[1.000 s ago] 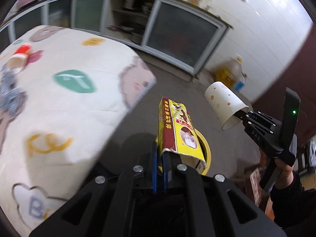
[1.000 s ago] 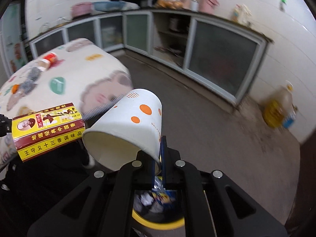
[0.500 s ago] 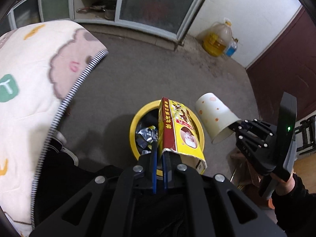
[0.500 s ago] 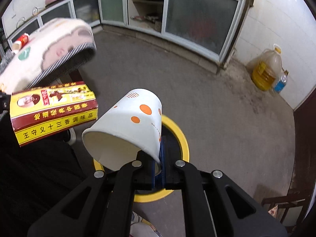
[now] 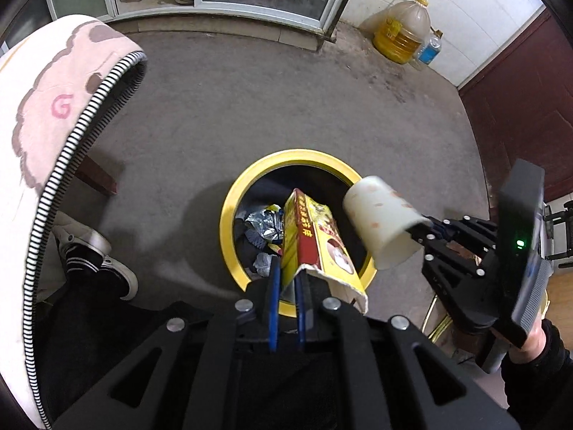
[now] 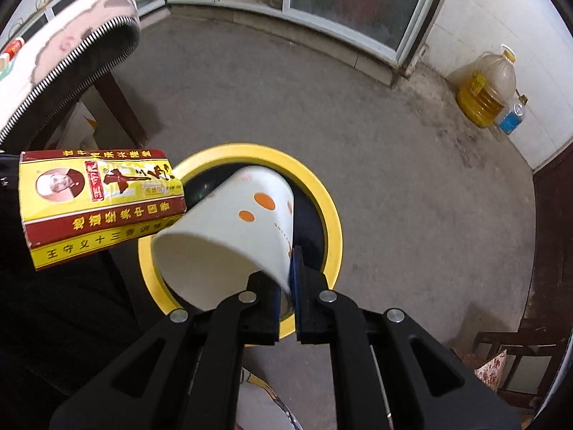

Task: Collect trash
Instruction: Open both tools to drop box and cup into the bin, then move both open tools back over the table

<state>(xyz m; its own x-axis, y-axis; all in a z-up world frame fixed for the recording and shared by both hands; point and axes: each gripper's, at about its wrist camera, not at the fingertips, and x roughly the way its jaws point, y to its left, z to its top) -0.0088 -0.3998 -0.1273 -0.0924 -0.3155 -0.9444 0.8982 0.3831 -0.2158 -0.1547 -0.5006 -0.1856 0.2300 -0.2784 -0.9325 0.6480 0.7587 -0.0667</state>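
Note:
A yellow-rimmed trash bin (image 5: 232, 197) stands on the floor with crumpled wrappers inside; it also shows in the right wrist view (image 6: 331, 215). My left gripper (image 5: 286, 279) holds a yellow and red carton (image 5: 315, 240) over the bin; its jaws have parted slightly around the carton's edge. The carton also shows in the right wrist view (image 6: 96, 200). My right gripper (image 6: 286, 286) pinches the rim of a white paper cup with orange dots (image 6: 236, 229), tilted over the bin. The cup (image 5: 385, 222) and right gripper (image 5: 426, 233) also show in the left wrist view.
A table with a patterned cloth (image 5: 53, 114) is at the left, its leg (image 6: 118, 104) near the bin. The person's shoe (image 5: 93, 254) is on the floor beside it. An oil jug (image 5: 404, 32) and small bottle (image 5: 429, 46) stand by the wall. Cabinets (image 6: 358, 0) line the back.
Both grippers have swung away from the table and lowered over the bin. The jaws of both grippers have loosened slightly on the carton and the cup.

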